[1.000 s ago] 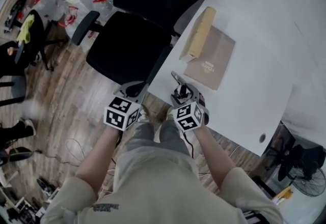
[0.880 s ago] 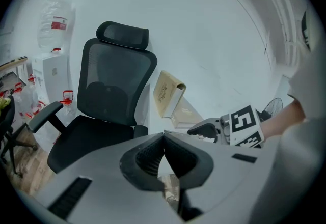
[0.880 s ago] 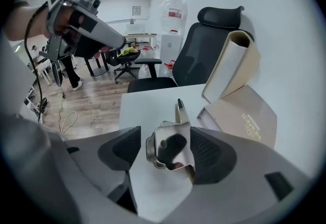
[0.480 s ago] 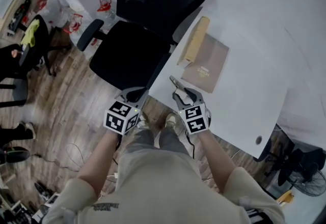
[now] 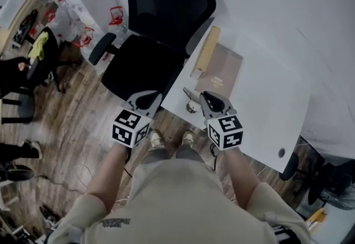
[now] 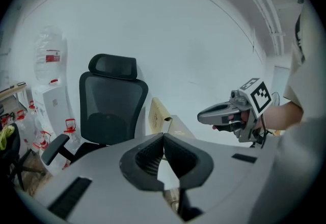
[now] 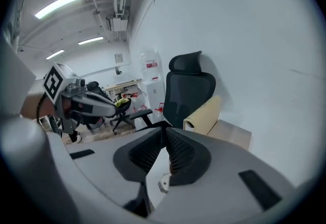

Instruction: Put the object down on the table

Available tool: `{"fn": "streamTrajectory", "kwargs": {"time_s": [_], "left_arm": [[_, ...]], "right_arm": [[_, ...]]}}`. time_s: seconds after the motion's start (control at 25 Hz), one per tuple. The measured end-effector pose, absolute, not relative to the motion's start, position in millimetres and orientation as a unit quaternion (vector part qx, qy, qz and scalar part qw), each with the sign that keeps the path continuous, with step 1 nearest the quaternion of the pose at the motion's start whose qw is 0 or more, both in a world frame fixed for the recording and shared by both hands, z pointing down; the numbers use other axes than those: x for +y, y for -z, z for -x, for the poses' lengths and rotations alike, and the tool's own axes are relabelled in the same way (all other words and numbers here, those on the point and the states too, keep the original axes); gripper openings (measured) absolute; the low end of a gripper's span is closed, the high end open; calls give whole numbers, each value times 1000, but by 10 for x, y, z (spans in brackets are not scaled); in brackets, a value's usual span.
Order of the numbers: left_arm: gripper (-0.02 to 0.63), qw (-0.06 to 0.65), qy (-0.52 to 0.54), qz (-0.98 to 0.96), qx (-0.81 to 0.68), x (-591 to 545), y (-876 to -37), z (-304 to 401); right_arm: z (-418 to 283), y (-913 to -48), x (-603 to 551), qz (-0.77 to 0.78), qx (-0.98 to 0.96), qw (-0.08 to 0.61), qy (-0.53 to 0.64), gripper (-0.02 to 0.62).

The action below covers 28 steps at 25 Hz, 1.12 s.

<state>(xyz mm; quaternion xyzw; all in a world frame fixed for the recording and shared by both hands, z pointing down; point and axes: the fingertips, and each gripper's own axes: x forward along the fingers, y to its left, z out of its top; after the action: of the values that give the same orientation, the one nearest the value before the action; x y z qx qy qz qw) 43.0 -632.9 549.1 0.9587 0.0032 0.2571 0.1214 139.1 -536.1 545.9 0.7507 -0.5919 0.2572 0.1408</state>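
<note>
A small metal object with a thin handle [image 5: 191, 106] lies on the white table [image 5: 266, 110], close to its near-left edge. My right gripper [image 5: 206, 95] hovers just right of the object, not touching it. Its jaws are closing and their tips nearly meet, with nothing between them [image 7: 164, 130]. My left gripper [image 5: 148, 95] is off the table's edge, over the chair seat, with its jaws together and empty [image 6: 163, 135]. Each gripper shows in the other's view: the right gripper [image 6: 201, 114] and the left gripper [image 7: 115, 111].
A black office chair [image 5: 150, 65] stands against the table's left side. A tan roll [image 5: 205, 51] lies along the edge of a flat brown bag [image 5: 221, 71] on the table beyond the object. Boxes, bags and another chair crowd the wooden floor at the left.
My right gripper has drawn to the right, away from the small metal object, which stays on the table. Its jaws have come together. The left gripper has hardly moved.
</note>
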Motion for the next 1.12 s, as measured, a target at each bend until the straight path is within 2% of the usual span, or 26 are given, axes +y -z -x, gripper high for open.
{"fn": "streamTrajectory", "kwargs": {"time_s": [0.24, 0.6, 1.12], "left_arm": [[21, 84, -216, -973, 1, -6325, -4948, -447], [21, 39, -151, -988, -2, -6188, -4156, -376], [21, -14, -83, -996, -22, -5995, -3452, -227]], "right_arm": [[-1374, -4770, -5344, -762, -607, 96, -205, 35], [-1170, -3781, -5215, -767, -629, 81, -98, 23], [-962, -3200, -5009, -751, -656, 56, -43, 23]]}}
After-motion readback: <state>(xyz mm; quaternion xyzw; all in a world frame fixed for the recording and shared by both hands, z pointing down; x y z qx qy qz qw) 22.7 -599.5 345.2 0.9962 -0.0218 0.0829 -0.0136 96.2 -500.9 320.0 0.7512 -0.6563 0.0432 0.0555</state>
